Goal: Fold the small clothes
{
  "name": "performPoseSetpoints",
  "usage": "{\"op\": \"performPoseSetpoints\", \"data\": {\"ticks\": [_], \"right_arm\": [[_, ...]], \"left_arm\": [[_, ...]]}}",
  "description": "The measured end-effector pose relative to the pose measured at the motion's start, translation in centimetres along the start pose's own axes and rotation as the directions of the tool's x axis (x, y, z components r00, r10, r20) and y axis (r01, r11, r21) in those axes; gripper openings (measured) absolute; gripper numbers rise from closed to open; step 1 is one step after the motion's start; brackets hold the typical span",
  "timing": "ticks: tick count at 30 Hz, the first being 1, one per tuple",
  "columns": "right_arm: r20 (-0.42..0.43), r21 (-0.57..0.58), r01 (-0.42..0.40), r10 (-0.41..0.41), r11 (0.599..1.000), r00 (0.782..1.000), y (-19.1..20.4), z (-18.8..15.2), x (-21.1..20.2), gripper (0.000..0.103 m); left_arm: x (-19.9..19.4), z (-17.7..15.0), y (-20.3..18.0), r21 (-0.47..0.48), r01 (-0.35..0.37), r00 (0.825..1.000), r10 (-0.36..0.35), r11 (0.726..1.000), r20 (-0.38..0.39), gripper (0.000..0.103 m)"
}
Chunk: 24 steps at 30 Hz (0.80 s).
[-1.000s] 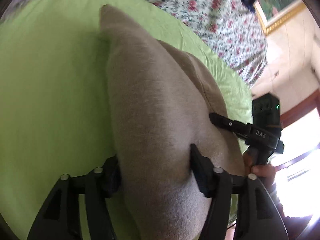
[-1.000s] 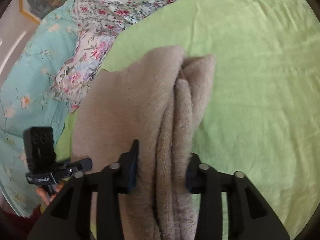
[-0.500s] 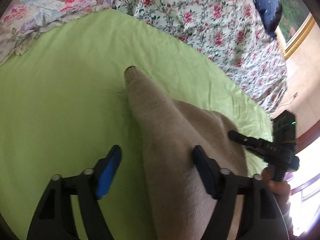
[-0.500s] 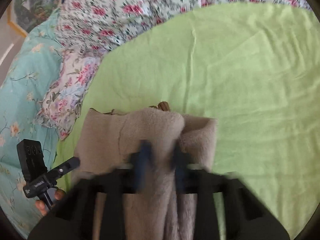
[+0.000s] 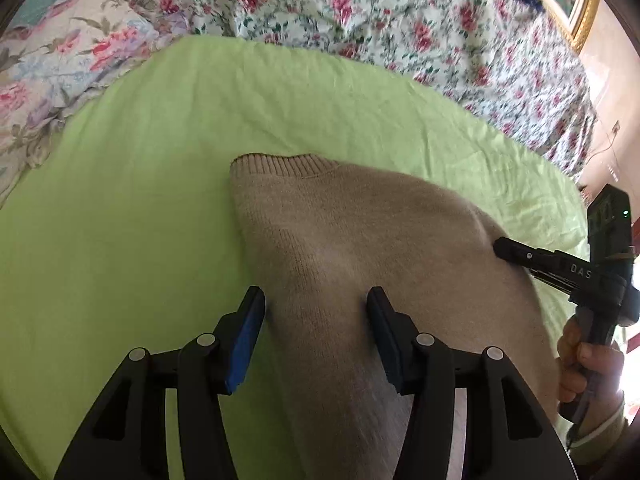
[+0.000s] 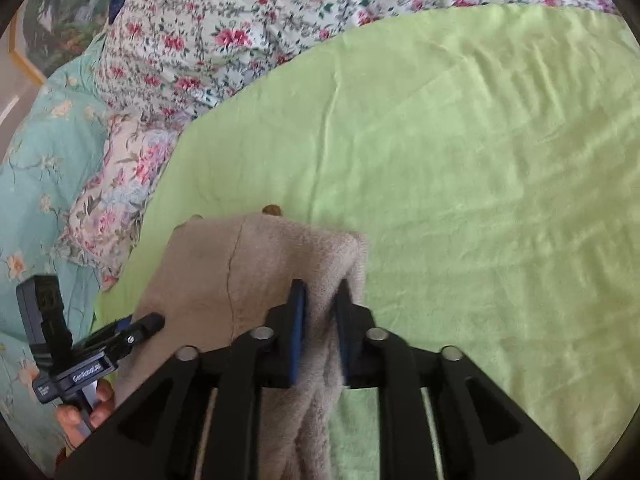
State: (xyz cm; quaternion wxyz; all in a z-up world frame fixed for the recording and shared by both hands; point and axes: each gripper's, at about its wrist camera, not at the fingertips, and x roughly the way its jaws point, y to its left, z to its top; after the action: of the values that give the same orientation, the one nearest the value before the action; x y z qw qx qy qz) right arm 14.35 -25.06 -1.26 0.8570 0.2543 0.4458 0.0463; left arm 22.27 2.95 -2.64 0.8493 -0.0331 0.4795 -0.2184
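Observation:
A beige knit garment (image 5: 360, 248) lies on a green sheet (image 5: 140, 200), ribbed hem at its far end. My left gripper (image 5: 316, 308) is open, its jaws apart with the garment's left edge lying between them, not pinched. My right gripper (image 6: 320, 308) is shut on a bunched fold of the same garment (image 6: 224, 272) and holds its right side. The right gripper also shows in the left wrist view (image 5: 560, 272), the left gripper in the right wrist view (image 6: 120, 336).
Floral bedding (image 5: 400, 20) and a floral pillow (image 5: 52, 64) border the green sheet at the back. A teal floral cover (image 6: 36, 184) lies to the left in the right wrist view. A framed picture (image 5: 576, 4) hangs on the far wall.
The left gripper let go and opened, then narrowed somewhat. The right gripper closed tighter on the fold. Both pulled back and the garment went down onto the sheet.

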Motion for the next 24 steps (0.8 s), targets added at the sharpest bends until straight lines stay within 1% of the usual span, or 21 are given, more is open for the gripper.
{"op": "performPoseSetpoints", "data": {"ticks": [2, 3, 5, 7, 8, 10, 11, 12, 15, 17, 20, 21, 22, 23, 24], "right_arm": [[0.032, -0.012, 0.005, -0.005, 1.0, 0.999, 0.6, -0.3, -2.1, 0.021], [0.044, -0.021, 0.002, -0.001, 1.0, 0.999, 0.9, -0.7, -3.2, 0.021], [0.064, -0.039, -0.014, 0.016, 0.999, 0.998, 1.6, -2.3, -5.7, 0.021], [0.065, -0.064, -0.032, 0.036, 0.997, 0.997, 2.2, -4.8, -8.0, 0.022], [0.061, -0.075, -0.033, 0.038, 0.997, 0.997, 2.7, -5.9, -8.4, 0.025], [0.05, -0.104, -0.032, 0.037, 0.994, 0.998, 3.1, -8.7, -9.6, 0.04], [0.05, -0.108, -0.026, 0.032, 0.994, 0.998, 3.0, -10.3, -10.2, 0.051], [0.049, -0.105, -0.014, 0.019, 0.994, 0.999, 2.9, -11.7, -10.6, 0.053], [0.015, -0.099, 0.0, 0.002, 0.995, 1.0, 2.0, -14.8, -10.6, 0.053], [-0.004, -0.094, -0.002, 0.001, 0.996, 1.0, 1.7, -15.8, -10.3, 0.053], [-0.017, -0.113, 0.0, -0.002, 0.994, 1.0, 2.1, -16.3, -9.6, 0.053], [-0.016, -0.119, -0.009, 0.007, 0.993, 1.0, 2.2, -16.3, -9.5, 0.049], [-0.03, -0.123, -0.023, 0.019, 0.992, 0.999, 2.4, -16.2, -9.0, 0.039], [-0.047, -0.125, -0.02, 0.014, 0.992, 0.999, 2.7, -16.1, -8.6, 0.011], [-0.061, -0.124, -0.018, 0.01, 0.992, 0.998, 2.9, -15.9, -8.4, 0.01]], "left_arm": [[-2.1, -1.2, 0.2, 0.011, 0.001, 1.0, -0.001, 1.0, 0.014, 0.055], [-3.6, -2.4, 0.1, 0.022, 0.005, 1.0, -0.006, 1.0, 0.026, 0.056], [-5.8, -4.6, -0.1, 0.039, 0.011, 0.999, -0.013, 0.999, 0.038, 0.058], [-8.4, -8.0, -0.2, 0.047, 0.002, 0.999, -0.004, 0.999, 0.053, 0.06], [-9.3, -9.2, -0.1, 0.048, 0.006, 0.999, -0.009, 0.999, 0.053, 0.061], [-11.1, -12.4, -0.2, 0.046, 0.0, 0.998, -0.002, 0.999, 0.056, 0.063], [-11.9, -14.0, -0.3, 0.045, -0.005, 0.999, 0.002, 0.999, 0.053, 0.064], [-12.5, -15.7, -0.5, 0.044, -0.009, 0.999, 0.006, 0.999, 0.049, 0.064], [-12.6, -18.8, -1.5, 0.068, -0.035, 0.998, 0.031, 0.997, 0.047, 0.065], [-12.0, -19.7, -2.1, 0.092, -0.058, 0.998, 0.054, 0.994, 0.045, 0.065], [-11.0, -20.3, -3.2, 0.113, -0.068, 0.996, 0.06, 0.991, 0.071, 0.066], [-10.6, -20.3, -3.5, 0.118, -0.068, 0.995, 0.059, 0.991, 0.076, 0.066], [-10.2, -20.4, -3.8, 0.126, -0.068, 0.995, 0.059, 0.99, 0.078, 0.067], [-9.7, -20.3, -4.0, 0.131, -0.071, 0.995, 0.061, 0.989, 0.078, 0.067], [-9.3, -20.2, -4.3, 0.135, -0.071, 0.995, 0.061, 0.988, 0.075, 0.067]]}}
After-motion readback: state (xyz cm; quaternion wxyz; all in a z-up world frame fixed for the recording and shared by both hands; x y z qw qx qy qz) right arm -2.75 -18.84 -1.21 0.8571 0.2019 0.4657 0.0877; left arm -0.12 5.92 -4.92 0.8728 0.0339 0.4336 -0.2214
